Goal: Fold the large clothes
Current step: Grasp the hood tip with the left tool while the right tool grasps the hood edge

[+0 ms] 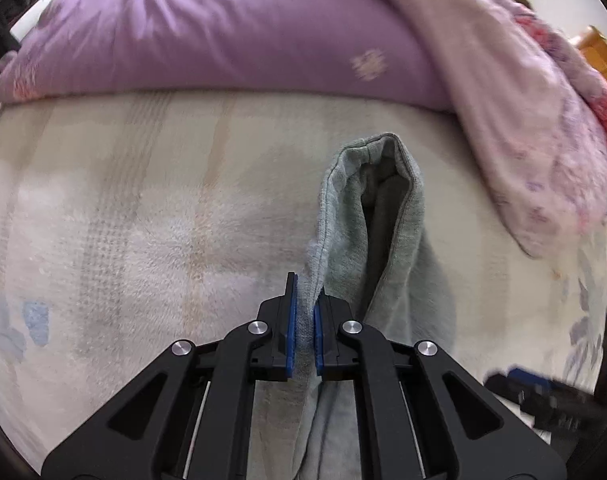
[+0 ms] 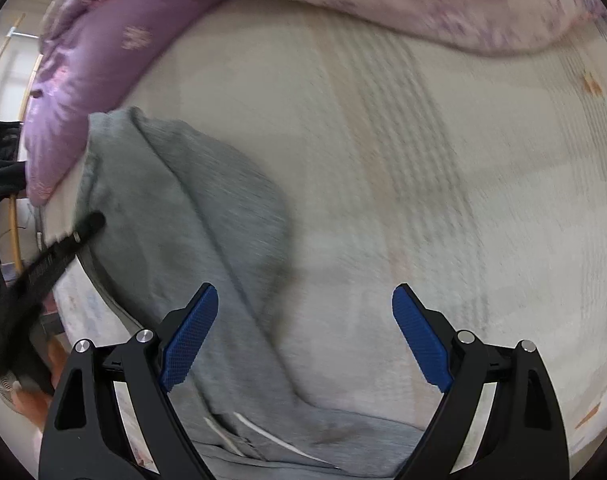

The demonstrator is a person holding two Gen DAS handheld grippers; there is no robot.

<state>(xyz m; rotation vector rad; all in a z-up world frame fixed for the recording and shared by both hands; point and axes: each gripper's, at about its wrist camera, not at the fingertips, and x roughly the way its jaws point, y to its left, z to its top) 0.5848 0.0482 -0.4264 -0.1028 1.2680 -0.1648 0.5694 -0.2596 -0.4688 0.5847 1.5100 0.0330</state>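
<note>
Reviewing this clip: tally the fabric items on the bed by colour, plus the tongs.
Grey garment: 1, pinched in the left tongs
Purple quilt: 1
Pink floral quilt: 1
Cream bedsheet: 1
Tongs: 2, the right tongs open
Total: 6

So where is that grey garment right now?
The grey garment lies on the pale bedspread, below the purple quilt; the left gripper pinches its edge, while the right gripper hangs open above it.
</note>
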